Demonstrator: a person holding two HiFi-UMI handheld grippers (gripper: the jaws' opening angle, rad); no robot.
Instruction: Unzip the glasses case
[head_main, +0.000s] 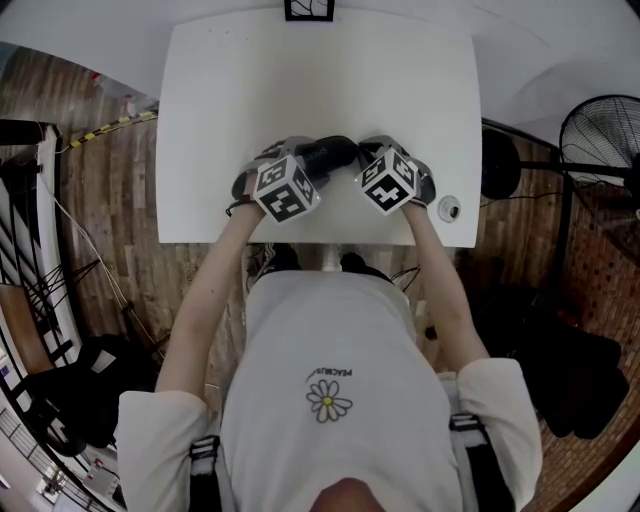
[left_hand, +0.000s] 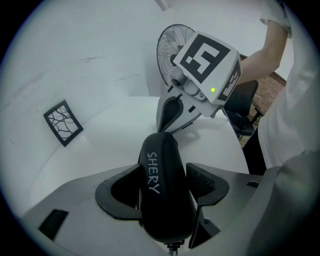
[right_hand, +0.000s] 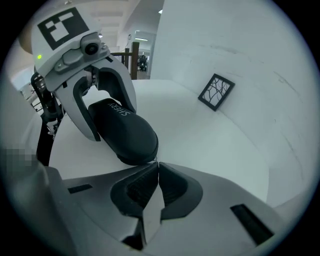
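The table (head_main: 400, 90) is bare far of the grippers and to both sides. The work sits close to its near edge.

One case (right_hand: 122, 132) is present, black, rounded and closed, lettered "SHERY", at table centre.

There are two grippers. The left gripper (left_hand: 164, 186) is clamped across the case. The right gripper (right_hand: 157, 169) has its jaws closed together, tips against the case's end; a zip pull between them cannot be made out.

One framed card (head_main: 308, 9) stands at the far edge. One small round item (head_main: 450, 208) lies near the right edge.

A workroom or lab: white table (head_main: 250, 80), plank floor (head_main: 108, 195), standing fan (head_main: 600, 138).
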